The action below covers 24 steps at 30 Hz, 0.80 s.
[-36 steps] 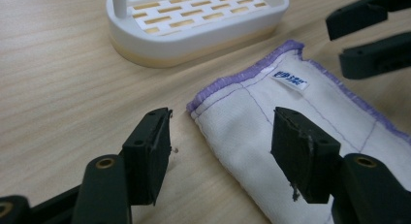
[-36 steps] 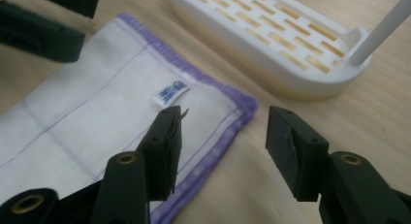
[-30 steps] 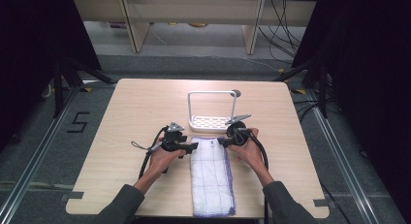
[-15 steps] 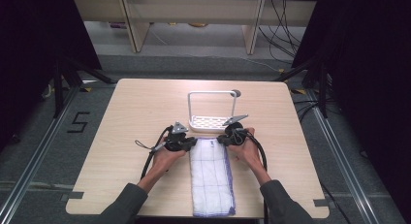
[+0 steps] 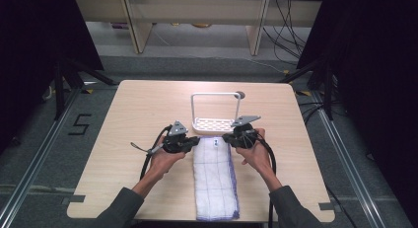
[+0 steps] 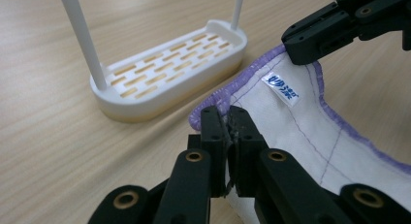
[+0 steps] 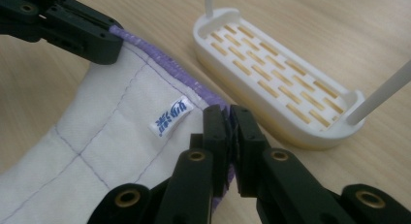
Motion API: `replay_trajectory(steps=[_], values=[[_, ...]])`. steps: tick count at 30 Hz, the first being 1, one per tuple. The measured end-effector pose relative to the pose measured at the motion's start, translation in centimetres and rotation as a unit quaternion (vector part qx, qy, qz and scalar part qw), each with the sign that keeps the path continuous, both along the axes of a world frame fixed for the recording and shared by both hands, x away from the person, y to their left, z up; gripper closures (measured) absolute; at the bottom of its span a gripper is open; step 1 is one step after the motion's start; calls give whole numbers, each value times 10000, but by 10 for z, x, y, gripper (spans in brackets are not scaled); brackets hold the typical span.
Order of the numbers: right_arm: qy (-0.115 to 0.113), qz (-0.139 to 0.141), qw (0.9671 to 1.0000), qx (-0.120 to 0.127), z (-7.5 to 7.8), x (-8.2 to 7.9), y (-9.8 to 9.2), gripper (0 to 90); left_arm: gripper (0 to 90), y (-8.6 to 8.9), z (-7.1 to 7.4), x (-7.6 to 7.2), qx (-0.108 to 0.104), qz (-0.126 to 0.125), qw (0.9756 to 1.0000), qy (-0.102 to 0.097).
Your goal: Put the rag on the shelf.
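Left hand-held gripper [image 6: 228,118]: jaws just closed, clamped on the far left corner of the cloth [image 5: 215,174]. Right hand-held gripper [image 7: 229,118]: jaws likewise just closed, clamped on the far right corner through the purple hem. Both corners raised slightly off the tabletop [image 5: 123,124]; far edge sagging between the two grips, small label [image 6: 281,88] near its middle.

Cloth: white, quilted with thin grid stitching, purple overlock edge. Judged light, soft and limp; no stiffness to carry its own shape, so sag and swing to be expected when lifted. Not fragile. Hem the firmest place to hold; corners suited to keeping it spread. Thin fabric liable to slip from a shallow pinch.

Position: lengthwise on the tabletop, running from centre toward 6 o'clock, near end at the edge. White slotted rack [image 5: 215,123] with an upright wire frame just beyond the far edge, at 12 o'clock.

Surface: pale wood laminate, flat, smooth. Surroundings: grey floor, dark curtains at 3 and 9 o'clock, shelving and cables at 12 o'clock.
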State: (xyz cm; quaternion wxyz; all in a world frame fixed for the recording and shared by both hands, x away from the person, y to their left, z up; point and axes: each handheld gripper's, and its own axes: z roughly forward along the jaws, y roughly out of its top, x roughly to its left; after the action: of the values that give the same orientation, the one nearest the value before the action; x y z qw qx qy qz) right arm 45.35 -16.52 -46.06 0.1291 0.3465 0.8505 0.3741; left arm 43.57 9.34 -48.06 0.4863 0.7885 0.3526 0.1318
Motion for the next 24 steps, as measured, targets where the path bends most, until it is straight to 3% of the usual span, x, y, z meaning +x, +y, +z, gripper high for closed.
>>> replay_trajectory(steps=[2,3,4,10,11,14,16,18,21,24], values=[[-202,22,9997,141,6,-4,-1,862,859,1,7,-3,-19,-54,10000,-5],[-76,25,9999,133,13,-8,-2,862,858,1,12,-4,-31,-125,9999,-18],[-233,67,9996,173,18,-10,-4,862,858,1,14,-5,-27,-108,9999,-54],[-462,165,9982,345,41,-24,-7,862,858,4,42,-15,-206,-286,9992,-200],[-557,243,9975,363,48,-26,-9,863,858,4,46,-17,-195,-297,9991,-234],[-548,188,9973,461,61,-33,-12,864,859,4,58,-19,-257,-359,9987,-238],[-715,243,9961,460,67,-34,-14,864,859,3,66,-21,-215,-397,9985,-316],[-651,204,9963,525,76,-39,-16,864,859,2,72,-21,-206,-403,9984,-337],[-736,207,9959,493,85,-41,-17,864,860,1,83,-21,-336,-488,9978,-286],[-755,172,9957,512,98,-43,-17,864,860,-1,97,-23,-313,-508,9974,-396]])
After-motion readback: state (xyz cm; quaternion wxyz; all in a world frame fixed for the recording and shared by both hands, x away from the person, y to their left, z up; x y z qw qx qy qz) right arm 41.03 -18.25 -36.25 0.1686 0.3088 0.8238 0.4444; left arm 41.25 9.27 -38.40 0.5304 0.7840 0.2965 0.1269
